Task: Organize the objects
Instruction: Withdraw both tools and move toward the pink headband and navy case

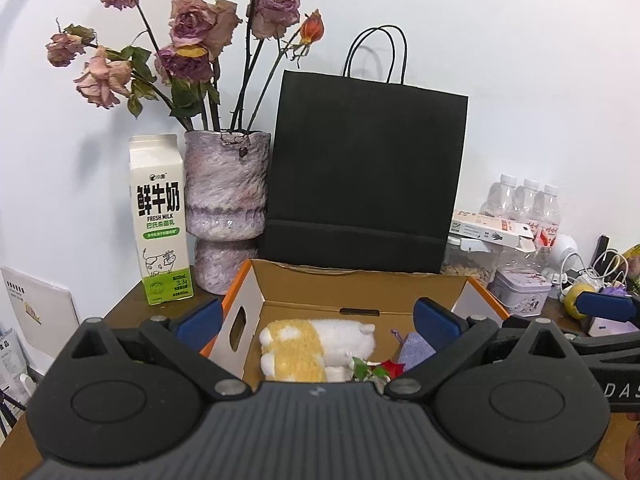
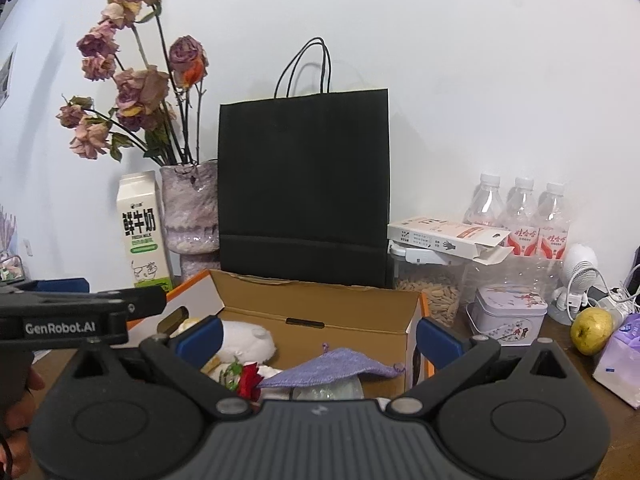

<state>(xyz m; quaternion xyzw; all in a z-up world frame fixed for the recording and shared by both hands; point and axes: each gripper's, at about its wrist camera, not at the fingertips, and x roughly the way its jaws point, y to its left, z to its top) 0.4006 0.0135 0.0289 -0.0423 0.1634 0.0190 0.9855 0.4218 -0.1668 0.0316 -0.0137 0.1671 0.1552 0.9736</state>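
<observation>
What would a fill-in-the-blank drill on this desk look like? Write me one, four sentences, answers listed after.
1. The plush toy lies inside the open ____ box.
2. The black paper bag stands directly ____ that box.
3. The dried roses stand in a vase, and at its left stands a carton of ____.
4. Both the left gripper and the right gripper have their jaws ____.

Answers: cardboard; behind; milk; open

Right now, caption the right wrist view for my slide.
Open right claw hovers over cardboard box holding plush toy, purple cloth and red rose.
</observation>
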